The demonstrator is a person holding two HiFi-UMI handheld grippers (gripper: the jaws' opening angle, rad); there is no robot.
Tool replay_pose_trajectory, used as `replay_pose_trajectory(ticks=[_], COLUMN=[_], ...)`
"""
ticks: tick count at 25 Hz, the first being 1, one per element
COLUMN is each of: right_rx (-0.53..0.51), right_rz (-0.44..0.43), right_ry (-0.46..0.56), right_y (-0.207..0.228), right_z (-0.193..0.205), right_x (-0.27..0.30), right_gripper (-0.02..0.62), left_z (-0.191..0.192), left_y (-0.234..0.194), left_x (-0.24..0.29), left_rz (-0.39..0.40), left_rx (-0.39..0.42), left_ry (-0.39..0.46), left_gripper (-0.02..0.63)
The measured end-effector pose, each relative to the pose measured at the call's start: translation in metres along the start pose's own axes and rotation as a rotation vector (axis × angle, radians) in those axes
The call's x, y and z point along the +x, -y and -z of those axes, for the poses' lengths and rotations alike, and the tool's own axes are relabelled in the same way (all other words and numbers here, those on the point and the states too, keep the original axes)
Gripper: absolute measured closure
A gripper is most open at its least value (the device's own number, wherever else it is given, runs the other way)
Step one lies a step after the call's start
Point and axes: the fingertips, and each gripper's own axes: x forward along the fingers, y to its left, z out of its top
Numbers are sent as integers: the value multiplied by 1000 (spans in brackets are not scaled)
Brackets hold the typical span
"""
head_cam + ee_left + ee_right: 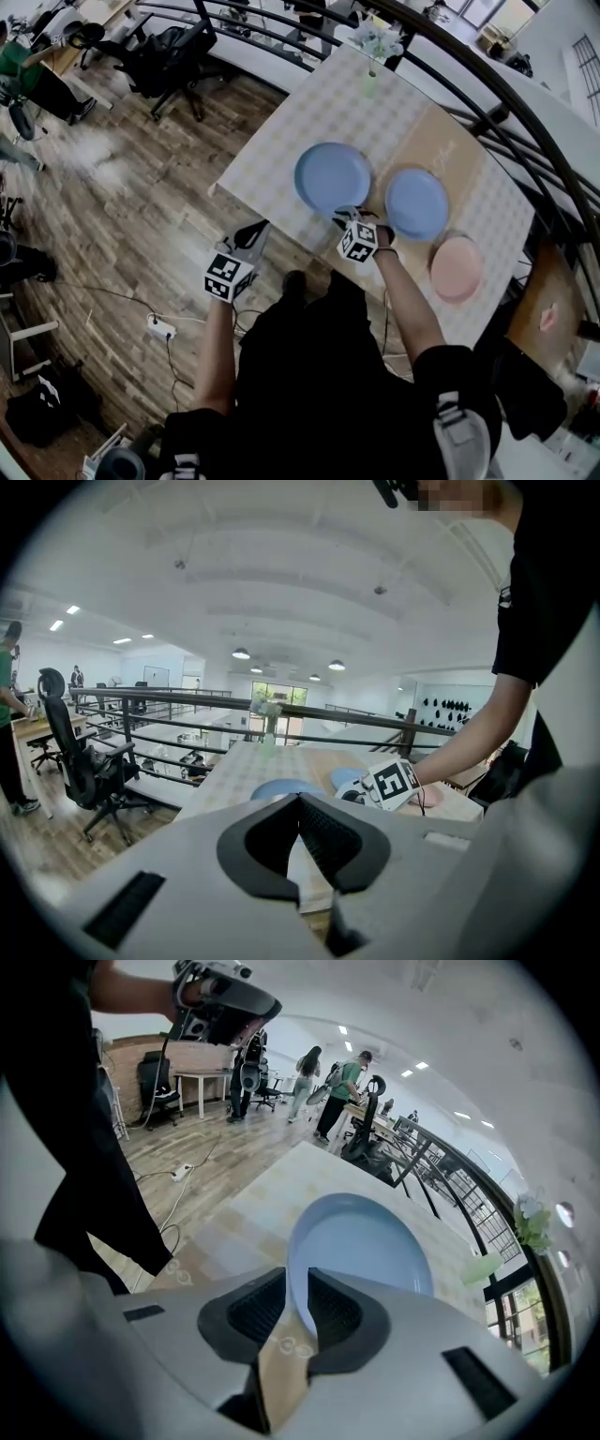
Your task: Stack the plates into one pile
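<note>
Now the right tool (295,1309) clamps the large blue plate (361,1251) by its rim.

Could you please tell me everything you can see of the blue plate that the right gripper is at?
The round light-blue plate is plain, smooth and matte, with a shallow raised rim and nothing on it. It lies near the front edge of the pale checked table, to the left of a second blue plate and apart from it. The right gripper has its jaws closed on the near rim. Whether the plate is lifted off the table cannot be told.
</note>
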Motion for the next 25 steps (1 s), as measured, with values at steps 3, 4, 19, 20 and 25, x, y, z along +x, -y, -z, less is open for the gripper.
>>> replay_pose_trajectory(ticks=[3,4,19,20,25], right_rx=[-34,-41,-105,-100,-78], right_rz=[-16,-17,-35,-27,42], right_ry=[-32,-39,-124,-128,-155], right_y=[-4,-5,-6,-5,-3], right_z=[4,5,14,14,13], right_x=[9,11,49,51,61], right_gripper=[522,520,523,523,539], left_z=[2,3,13,14,19], left_y=[-2,-2,-25,-25,-25], left_x=[-5,-7,-31,-31,-33], left_rz=[-9,-14,-77,-77,-73], left_rx=[1,-1,-27,-30,-36], left_ry=[-3,-5,-22,-23,-34], left_gripper=[604,604,604,604,604])
